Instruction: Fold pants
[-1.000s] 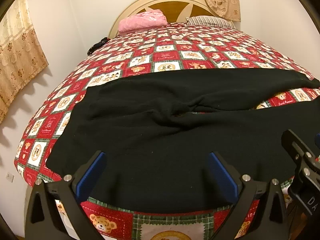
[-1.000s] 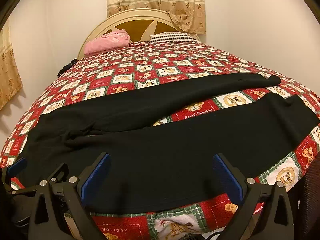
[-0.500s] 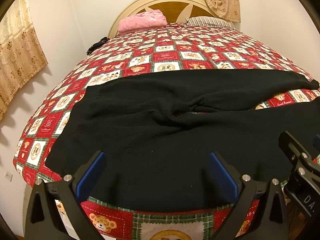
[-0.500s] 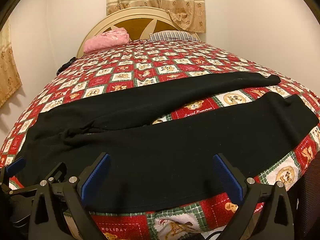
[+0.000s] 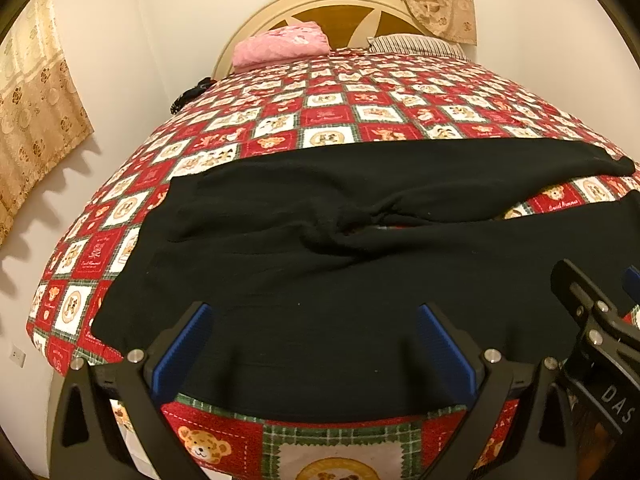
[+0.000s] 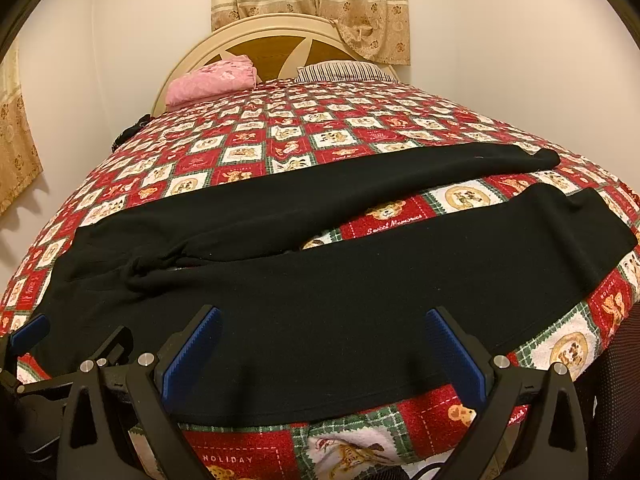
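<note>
1. Looking along the left gripper (image 5: 312, 354), its two blue-padded fingers stand wide apart with nothing between them, poised over the near edge of the black pants (image 5: 320, 280). The pants lie spread flat across the foot of the bed (image 5: 344, 110), on a red patchwork quilt; the waist end is to the left and the two legs run off to the right. Bunched cloth at the crotch (image 5: 360, 228) makes a small ridge where the legs part. The right gripper's black frame shows at the right edge of this view.

2. Looking along the right gripper (image 6: 322, 354), its fingers are likewise spread wide and empty, hovering above the near leg (image 6: 400, 280). The far leg (image 6: 360, 188) lies apart from it, with quilt showing in the wedge between them. The cuffs end near the right side of the bed. The left gripper's blue tip peeks in at the left.

3. Handling, as a judgement: the fabric looks like a soft, thick knit, light, limp and not slippery, so it should drape and sag rather than hold shape, and may drag on the quilt.

4. Good places to take hold appear to be the near leg's hem-side edge and the waistband's near corner, pinching the edge only, then lifting both together so the near leg lands on the far one.
</note>
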`<state>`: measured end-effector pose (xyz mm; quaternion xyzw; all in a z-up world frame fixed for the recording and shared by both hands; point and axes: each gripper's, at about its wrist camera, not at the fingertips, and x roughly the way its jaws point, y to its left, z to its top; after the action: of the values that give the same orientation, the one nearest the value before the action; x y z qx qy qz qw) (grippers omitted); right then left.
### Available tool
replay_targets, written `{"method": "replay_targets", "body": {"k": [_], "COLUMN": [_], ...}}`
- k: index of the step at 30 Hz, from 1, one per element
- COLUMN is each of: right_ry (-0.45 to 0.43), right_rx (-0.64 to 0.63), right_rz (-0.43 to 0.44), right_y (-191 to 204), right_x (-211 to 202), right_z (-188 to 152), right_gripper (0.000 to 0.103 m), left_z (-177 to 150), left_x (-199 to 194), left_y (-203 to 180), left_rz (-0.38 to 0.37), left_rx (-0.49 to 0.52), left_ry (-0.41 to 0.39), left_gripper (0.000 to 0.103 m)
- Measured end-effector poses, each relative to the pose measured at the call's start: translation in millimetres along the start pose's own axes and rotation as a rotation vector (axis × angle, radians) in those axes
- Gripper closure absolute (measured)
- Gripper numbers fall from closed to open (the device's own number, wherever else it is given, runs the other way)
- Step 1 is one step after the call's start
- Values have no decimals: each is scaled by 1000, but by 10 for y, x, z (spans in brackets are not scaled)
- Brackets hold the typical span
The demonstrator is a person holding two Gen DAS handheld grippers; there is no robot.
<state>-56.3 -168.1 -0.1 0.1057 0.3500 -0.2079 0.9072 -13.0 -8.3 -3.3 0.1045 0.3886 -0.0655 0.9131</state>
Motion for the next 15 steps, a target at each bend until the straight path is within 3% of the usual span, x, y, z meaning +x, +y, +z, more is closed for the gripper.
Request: {"method": "replay_targets", "body": {"k": [15], "right_ry": [6], "right_rx": [-1], "right_rz": [1], "right_y": [2], "right_x": [4], "right_z": [-2], "right_gripper": [1], "left_z": [4], "left_x": [6], "left_y": [-14], "left_rz": [-1], "left_rx": [0], "left_ry": [-2], "left_gripper": [0]}}
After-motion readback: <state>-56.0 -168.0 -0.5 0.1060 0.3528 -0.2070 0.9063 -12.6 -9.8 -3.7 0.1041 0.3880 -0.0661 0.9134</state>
